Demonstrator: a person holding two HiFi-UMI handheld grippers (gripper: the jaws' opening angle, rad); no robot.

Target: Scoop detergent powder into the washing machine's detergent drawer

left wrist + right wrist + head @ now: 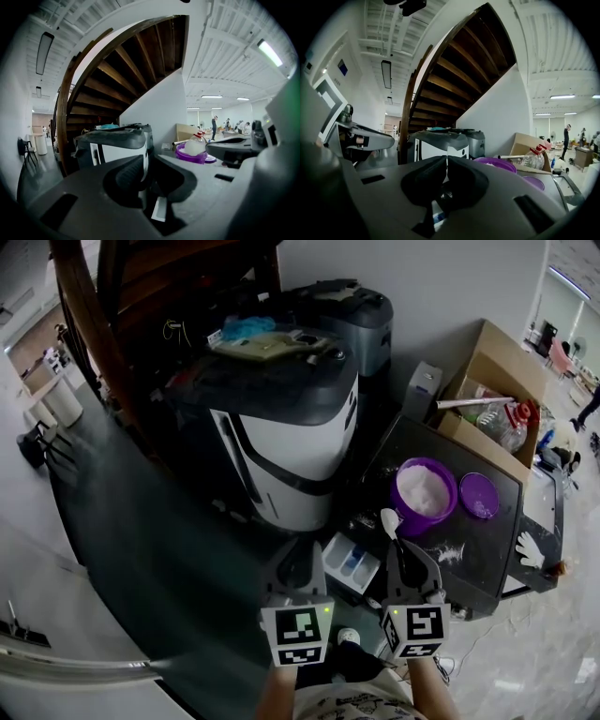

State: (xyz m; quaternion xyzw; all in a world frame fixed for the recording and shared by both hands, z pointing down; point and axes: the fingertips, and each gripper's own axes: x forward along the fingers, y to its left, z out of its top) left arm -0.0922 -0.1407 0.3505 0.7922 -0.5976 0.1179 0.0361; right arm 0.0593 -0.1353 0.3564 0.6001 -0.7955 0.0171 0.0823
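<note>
White spoon [389, 519] in right tool [401, 551] — beside purple tub [424, 514]

Head view. A purple tub [425, 495] of white powder stands on the dark table [487, 554]. A purple lid [479, 495] lies just right of the tub. The right tongs [399, 542] grip a white spoon [389, 519] just beside the tub's left rim. The open detergent drawer [352, 563] sits lower left of the tub, and the left tongs [296, 565] are farther left.
</note>
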